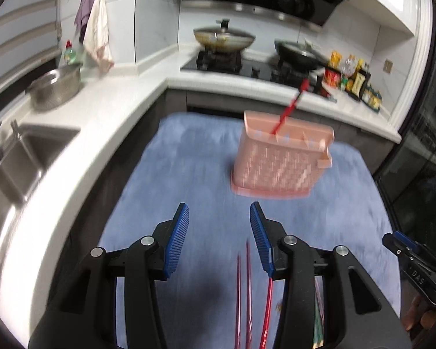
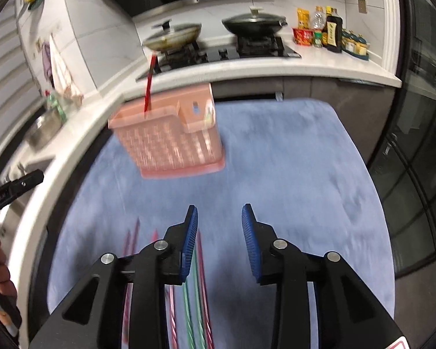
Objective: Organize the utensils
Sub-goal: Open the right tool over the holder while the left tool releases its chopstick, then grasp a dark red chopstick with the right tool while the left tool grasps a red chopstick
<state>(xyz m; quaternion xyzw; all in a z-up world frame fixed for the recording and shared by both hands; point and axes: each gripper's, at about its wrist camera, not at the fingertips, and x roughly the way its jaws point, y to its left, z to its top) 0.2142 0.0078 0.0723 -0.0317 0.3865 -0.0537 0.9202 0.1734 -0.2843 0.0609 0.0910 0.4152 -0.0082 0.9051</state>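
The loose chopsticks (image 2: 194, 299) are lying close together on the blue-covered bench (image 2: 305, 160), so a pinch could be catching two at once or rolling one aside, and the light pink holder (image 1: 282, 160), already carrying one red chopstick (image 1: 290, 104), could be tipping if bumped. Both the left gripper (image 1: 219, 235) and right gripper (image 2: 219, 238) are hovering with jaws wide apart, gripping and touching nothing.
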